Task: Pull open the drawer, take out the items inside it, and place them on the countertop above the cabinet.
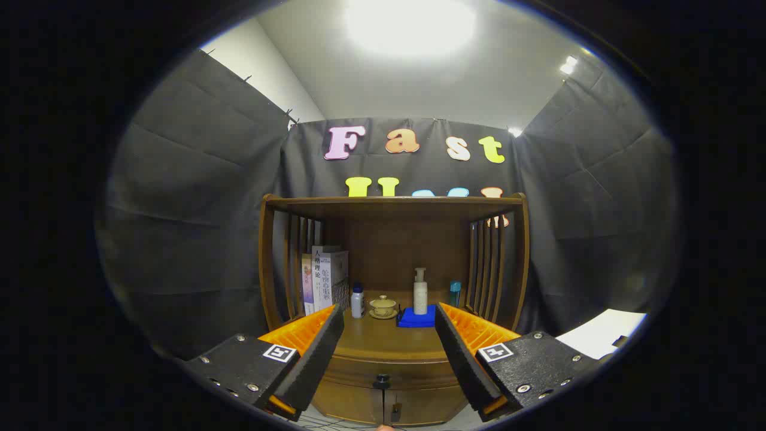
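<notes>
Gripper [389, 320] released, fingers wide apart, nothing btwn them, hanging in front of wooden cabinet [272, 257]. Drawer [389, 366] shut, below & btwn fingertips, dark knob [382, 379] at centre. On countertop [383, 338] beyond: books [325, 278], white bottle [357, 301], cup [383, 306], pump bottle [420, 291] on blue cloth [417, 319].

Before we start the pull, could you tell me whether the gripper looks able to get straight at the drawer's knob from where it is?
Probably yes. The gripper is open, and the dark knob on the closed drawer sits between its fingers, some way ahead and low. Nothing stands between them; the bottles and cup sit farther back on the countertop.
</notes>
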`<move>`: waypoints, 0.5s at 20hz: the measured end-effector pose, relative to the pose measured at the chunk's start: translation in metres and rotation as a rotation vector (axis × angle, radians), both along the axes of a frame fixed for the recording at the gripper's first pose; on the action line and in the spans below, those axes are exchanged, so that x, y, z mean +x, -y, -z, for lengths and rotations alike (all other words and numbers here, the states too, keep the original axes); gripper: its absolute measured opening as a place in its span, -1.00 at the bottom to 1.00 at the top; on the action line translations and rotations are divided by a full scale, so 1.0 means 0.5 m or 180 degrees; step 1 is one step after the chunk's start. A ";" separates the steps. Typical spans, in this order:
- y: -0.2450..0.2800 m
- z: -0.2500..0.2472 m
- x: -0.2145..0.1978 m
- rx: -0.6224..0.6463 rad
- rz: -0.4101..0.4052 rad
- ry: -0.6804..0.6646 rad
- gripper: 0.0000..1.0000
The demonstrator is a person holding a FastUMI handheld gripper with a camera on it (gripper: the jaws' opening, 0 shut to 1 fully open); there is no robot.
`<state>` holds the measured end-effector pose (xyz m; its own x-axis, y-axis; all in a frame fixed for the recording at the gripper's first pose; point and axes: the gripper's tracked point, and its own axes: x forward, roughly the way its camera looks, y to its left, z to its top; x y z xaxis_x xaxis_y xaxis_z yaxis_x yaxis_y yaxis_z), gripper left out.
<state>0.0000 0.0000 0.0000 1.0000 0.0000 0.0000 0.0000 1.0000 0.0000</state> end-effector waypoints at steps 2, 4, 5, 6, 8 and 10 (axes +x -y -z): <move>0.005 0.002 -0.001 -0.0011 0.0019 0.0007 0.89; 0.007 0.006 0.003 0.0006 0.0021 -0.0003 0.89; 0.008 0.010 0.004 0.0013 0.0020 -0.0007 0.89; 0.010 0.013 0.006 0.0017 0.0027 -0.0014 0.89; 0.013 0.021 0.010 0.0030 0.0042 -0.0028 0.89; 0.007 0.032 0.016 0.0012 0.0022 -0.0052 0.89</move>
